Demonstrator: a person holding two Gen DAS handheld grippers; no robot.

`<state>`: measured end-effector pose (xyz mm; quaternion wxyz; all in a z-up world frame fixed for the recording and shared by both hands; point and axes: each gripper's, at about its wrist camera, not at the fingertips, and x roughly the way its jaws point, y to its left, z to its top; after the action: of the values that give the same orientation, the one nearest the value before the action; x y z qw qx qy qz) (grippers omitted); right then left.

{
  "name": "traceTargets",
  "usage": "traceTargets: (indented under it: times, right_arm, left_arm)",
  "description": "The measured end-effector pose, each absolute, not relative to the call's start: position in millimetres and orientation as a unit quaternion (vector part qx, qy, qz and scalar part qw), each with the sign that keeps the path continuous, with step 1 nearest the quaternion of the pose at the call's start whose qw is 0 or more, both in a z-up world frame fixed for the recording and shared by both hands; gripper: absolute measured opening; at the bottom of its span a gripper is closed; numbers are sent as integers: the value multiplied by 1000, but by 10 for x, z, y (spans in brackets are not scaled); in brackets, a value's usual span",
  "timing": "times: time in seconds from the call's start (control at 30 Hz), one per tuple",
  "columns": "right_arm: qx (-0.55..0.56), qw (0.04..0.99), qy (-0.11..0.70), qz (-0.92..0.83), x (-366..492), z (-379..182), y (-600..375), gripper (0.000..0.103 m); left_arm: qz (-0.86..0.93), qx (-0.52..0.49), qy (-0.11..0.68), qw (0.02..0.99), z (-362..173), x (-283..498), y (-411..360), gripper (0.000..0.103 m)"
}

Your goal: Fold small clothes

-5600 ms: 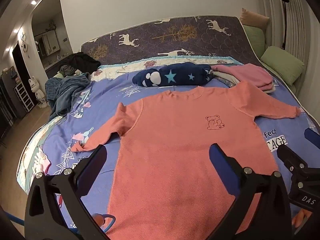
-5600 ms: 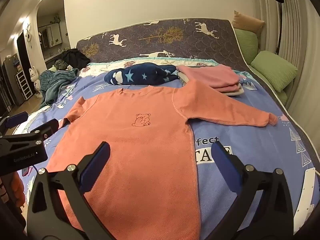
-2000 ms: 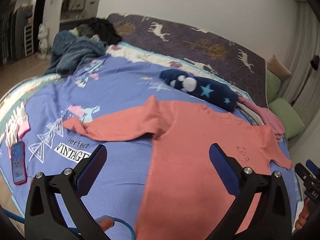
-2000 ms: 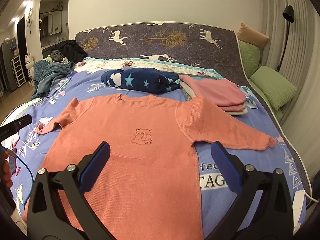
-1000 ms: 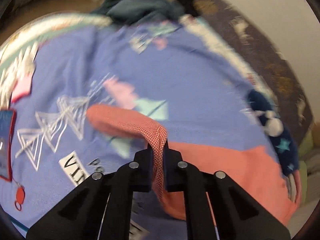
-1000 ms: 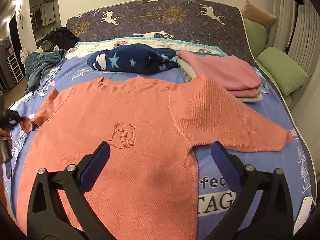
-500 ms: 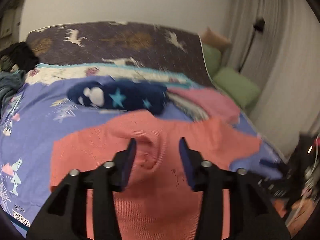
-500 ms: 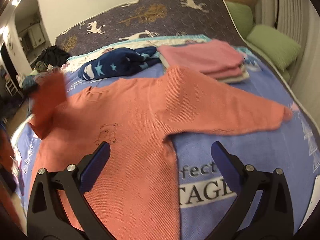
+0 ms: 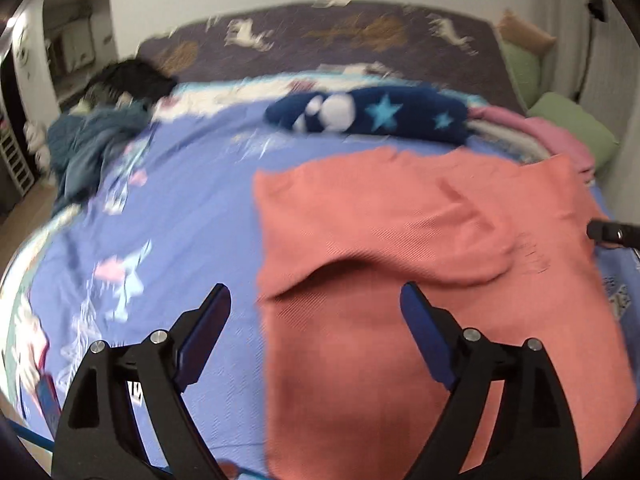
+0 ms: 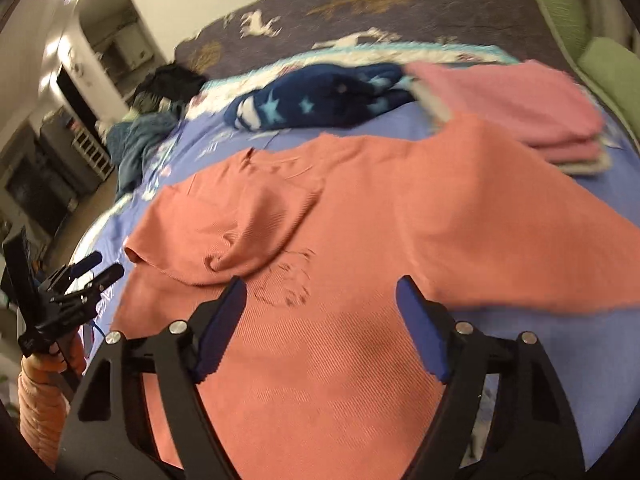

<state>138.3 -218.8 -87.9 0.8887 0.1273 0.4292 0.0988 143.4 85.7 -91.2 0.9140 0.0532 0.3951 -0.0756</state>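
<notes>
- the coral sweater (image 9: 420,280) lies flat on the bed (image 9: 180,200), filling the centre and lower right of the left wrist view and most of the middle of the right wrist view (image 10: 360,280).
- one sleeve (image 9: 400,236) is folded across the chest; in the right wrist view it sits left of centre (image 10: 240,224), its cuff just beside the small bear print (image 10: 292,276).
- the other sleeve (image 10: 540,248) stretches out flat toward the right edge of the right wrist view.
- the left gripper (image 9: 316,316) hangs above the sweater's lower left edge with its jaws wide apart and nothing between them; the right wrist view shows it small at the left edge (image 10: 102,266).
- the right gripper (image 10: 320,304) is over the sweater's lower body, jaws apart and empty; only a tip of it shows at the right edge of the left wrist view (image 9: 612,233).
- a navy fleece with stars (image 9: 372,114) lies across the bed above the sweater's collar, apart from it.
- a stack of folded pink clothes (image 10: 520,108) sits at the upper right, its lower corner just beside the sweater's shoulder.
- a teal blanket (image 9: 84,148) is heaped at the left of the bed, with dark clothes (image 9: 132,80) above it.
- green pillows (image 9: 572,124) lean at the far right.
- both views are blurred by motion, so fine detail is hard to read.
</notes>
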Motion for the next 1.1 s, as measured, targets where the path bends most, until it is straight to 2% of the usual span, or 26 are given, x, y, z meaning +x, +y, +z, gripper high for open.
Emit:
traceTargets:
  times: [0.03, 0.1, 0.17, 0.23, 0.27, 0.3, 0.33, 0.4, 0.43, 0.6, 0.67, 0.7, 0.77, 0.87, 0.97, 1.03, 1.1]
  right_arm:
    - [129, 885, 436, 103, 1491, -918, -2151, 73]
    - [139, 875, 452, 107, 1747, -1021, -2085, 58]
    - [160, 863, 466, 110, 1971, -1114, -2044, 49]
    - [182, 854, 474, 116, 2139, -1190, -2018, 49]
    - [194, 850, 475, 116, 2234, -1232, -1992, 59]
    - [208, 847, 475, 116, 2309, -1267, -1967, 64]
    - [215, 847, 472, 116, 2333, -1284, -1957, 63]
    - [197, 853, 470, 110, 2409, -1261, -1851, 5]
    - [175, 855, 475, 110, 2419, -1218, -1797, 2]
    - [188, 911, 362, 61, 1749, -610, -2170, 2]
    - [194, 902, 381, 55, 1584, -653, -2325, 6]
    - [187, 891, 411, 44, 1554, -765, -2362, 21]
    - [165, 870, 464, 10, 1488, -1035, -2430, 35]
    - [187, 863, 469, 10, 1379, -1135, -2591, 34]
    - [195, 868, 455, 32, 1468, -1014, -2616, 53]
    - [172, 875, 450, 45, 1622, -974, -2529, 57]
    - [165, 867, 464, 77, 1844, -1005, -2385, 67]
  left_arm:
    - [-73, 55, 402, 911, -955, 1457, 883, 87]
    - [-60, 68, 412, 907, -1033, 1545, 920, 87]
    - [-52, 69, 420, 903, -1081, 1621, 956, 87]
    - [-39, 61, 427, 902, -1131, 1724, 996, 87]
    - [-28, 62, 428, 901, -1151, 1793, 997, 87]
    - [-11, 67, 430, 900, -1173, 1865, 994, 87]
    - [8, 74, 434, 898, -1218, 1917, 993, 87]
    - [51, 73, 452, 888, -1292, 2017, 1037, 87]
    - [58, 55, 453, 888, -1295, 2039, 1107, 87]
    - [86, 8, 437, 895, -1260, 1947, 1407, 85]
    - [83, 22, 434, 897, -1267, 1926, 1386, 85]
    - [87, 33, 429, 898, -1262, 1917, 1360, 85]
    - [90, 39, 425, 900, -1255, 1904, 1351, 85]
    - [81, 26, 424, 902, -1235, 1853, 1399, 85]
    - [69, 27, 421, 904, -1226, 1829, 1411, 85]
    - [59, 33, 421, 905, -1238, 1842, 1386, 85]
    - [49, 42, 423, 904, -1258, 1869, 1342, 86]
